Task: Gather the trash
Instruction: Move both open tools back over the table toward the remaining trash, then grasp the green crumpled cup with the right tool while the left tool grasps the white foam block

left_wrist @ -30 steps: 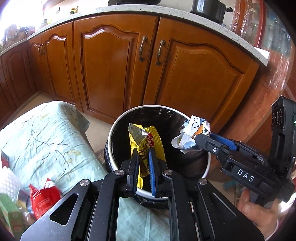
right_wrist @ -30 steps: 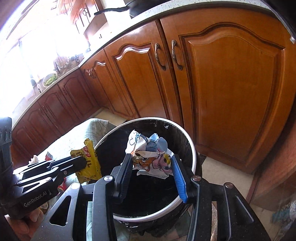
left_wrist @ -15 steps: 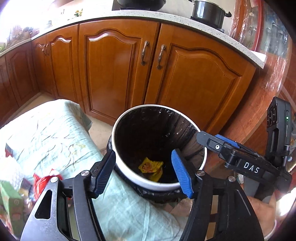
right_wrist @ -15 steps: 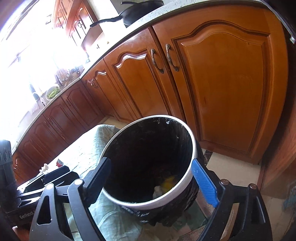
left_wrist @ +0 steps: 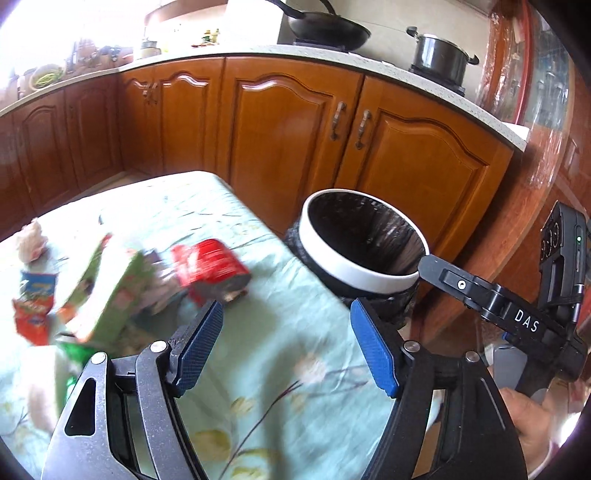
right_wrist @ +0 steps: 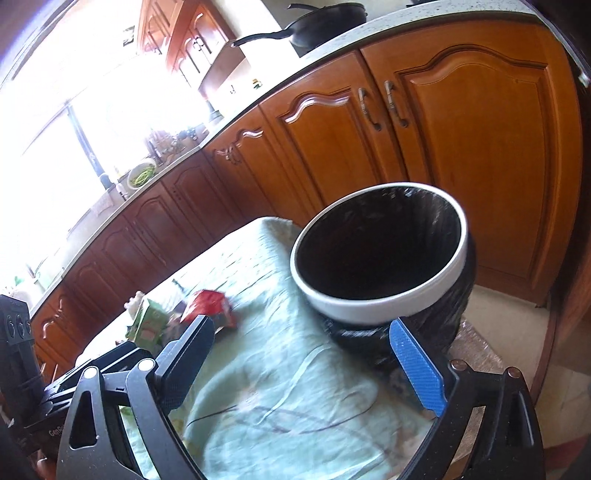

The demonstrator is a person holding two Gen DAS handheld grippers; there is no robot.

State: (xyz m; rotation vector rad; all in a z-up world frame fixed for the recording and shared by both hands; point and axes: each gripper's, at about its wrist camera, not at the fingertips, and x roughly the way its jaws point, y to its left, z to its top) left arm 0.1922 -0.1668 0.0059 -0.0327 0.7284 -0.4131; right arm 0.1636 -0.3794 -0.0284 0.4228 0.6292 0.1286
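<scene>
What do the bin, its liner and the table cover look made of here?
White-rimmed round bin: smooth matte rim, probably plastic. Black liner: thin glossy film, wrinkled and bunched below the rim. Pale green floral table cover: soft woven-looking cloth with creases, draping over the edge.

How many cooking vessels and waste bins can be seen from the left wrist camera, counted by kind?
Black frying pan on the stove: 1
Dark metal pot with lid: 1
Round white-rimmed waste bin with black bag: 1
Total: 3
</scene>
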